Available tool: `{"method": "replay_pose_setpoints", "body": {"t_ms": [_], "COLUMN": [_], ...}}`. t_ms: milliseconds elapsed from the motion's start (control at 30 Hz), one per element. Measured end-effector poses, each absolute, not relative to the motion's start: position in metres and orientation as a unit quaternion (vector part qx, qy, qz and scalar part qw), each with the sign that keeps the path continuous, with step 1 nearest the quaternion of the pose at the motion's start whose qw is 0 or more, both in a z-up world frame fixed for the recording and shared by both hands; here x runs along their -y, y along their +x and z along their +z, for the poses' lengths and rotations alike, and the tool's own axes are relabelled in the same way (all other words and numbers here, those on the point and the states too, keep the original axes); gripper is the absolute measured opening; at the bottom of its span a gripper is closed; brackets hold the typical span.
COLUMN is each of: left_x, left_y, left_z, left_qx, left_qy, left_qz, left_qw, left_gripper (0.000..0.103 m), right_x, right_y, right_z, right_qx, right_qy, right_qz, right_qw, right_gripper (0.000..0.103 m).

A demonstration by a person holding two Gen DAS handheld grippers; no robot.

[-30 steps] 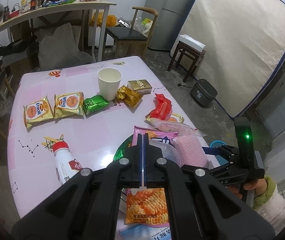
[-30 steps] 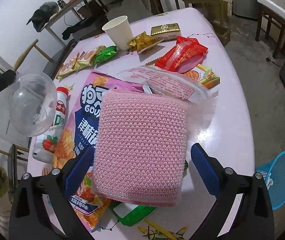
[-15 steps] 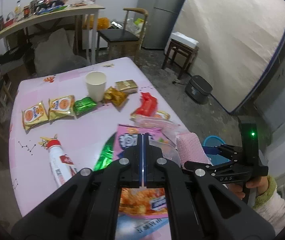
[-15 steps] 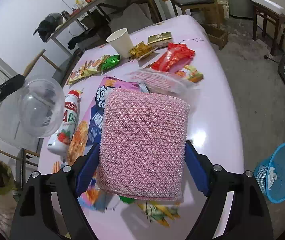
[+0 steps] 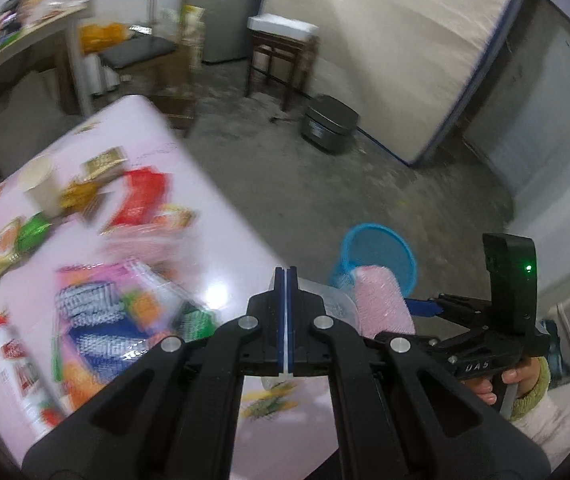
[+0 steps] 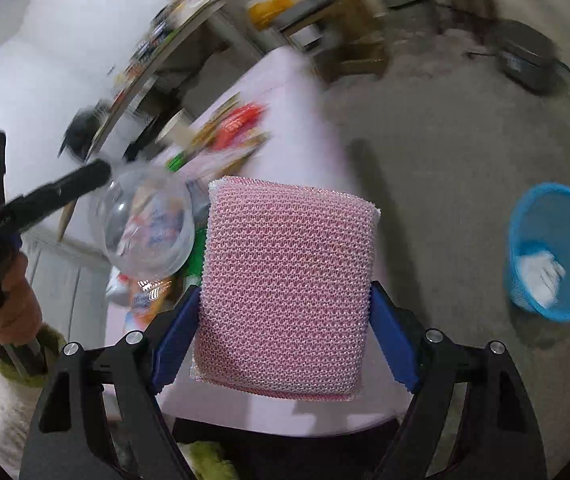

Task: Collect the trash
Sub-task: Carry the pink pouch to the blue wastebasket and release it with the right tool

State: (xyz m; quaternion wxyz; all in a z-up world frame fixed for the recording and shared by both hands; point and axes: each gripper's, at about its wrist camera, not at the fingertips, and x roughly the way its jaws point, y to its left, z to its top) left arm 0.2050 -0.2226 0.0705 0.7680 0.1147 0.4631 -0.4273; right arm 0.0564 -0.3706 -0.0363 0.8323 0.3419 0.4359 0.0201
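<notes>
left gripper (image 5: 286,300) jaws pressed together, right gripper (image 6: 285,344) jaws spread wide around a load.

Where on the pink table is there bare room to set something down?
The pink table is bare along its right edge, between the red snack packet and the shut left claw. The far corner beyond the paper cup also looks bare. The left half is crowded with wrappers, and blurred.
</notes>
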Motion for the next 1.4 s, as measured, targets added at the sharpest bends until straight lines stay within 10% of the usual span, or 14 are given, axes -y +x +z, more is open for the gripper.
{"method": "replay_pose_setpoints", "body": {"t_ms": [667, 767, 1067, 1400], "left_x": [0.584, 0.604, 0.581, 0.472], "left_y": [0.138, 0.135, 0.136, 0.133], "left_z": [-0.103, -0.125, -0.116, -0.020], "left_qx": [-0.520, -0.534, -0.507, -0.439], "left_qy": [0.209, 0.212, 0.200, 0.174], "left_qz": [-0.503, -0.497, -0.511, -0.549], "left_qw": [0.658, 0.650, 0.665, 0.690], "left_gripper": [0.001, 0.045, 0.061, 0.085], "right_x": [0.635, 0.659, 0.668, 0.612], "right_y": [-0.043, -0.039, -0.056, -0.060], "right_z": [-0.217, -0.249, -0.284, -0.186], "right_qx": [-0.356, -0.361, -0.370, -0.374], "right_qy": [0.571, 0.580, 0.568, 0.414], "right_qz": [-0.241, -0.267, -0.307, -0.337], "right_qw": [0.699, 0.679, 0.668, 0.759], "right_gripper": [0.087, 0.094, 0.094, 0.096]}}
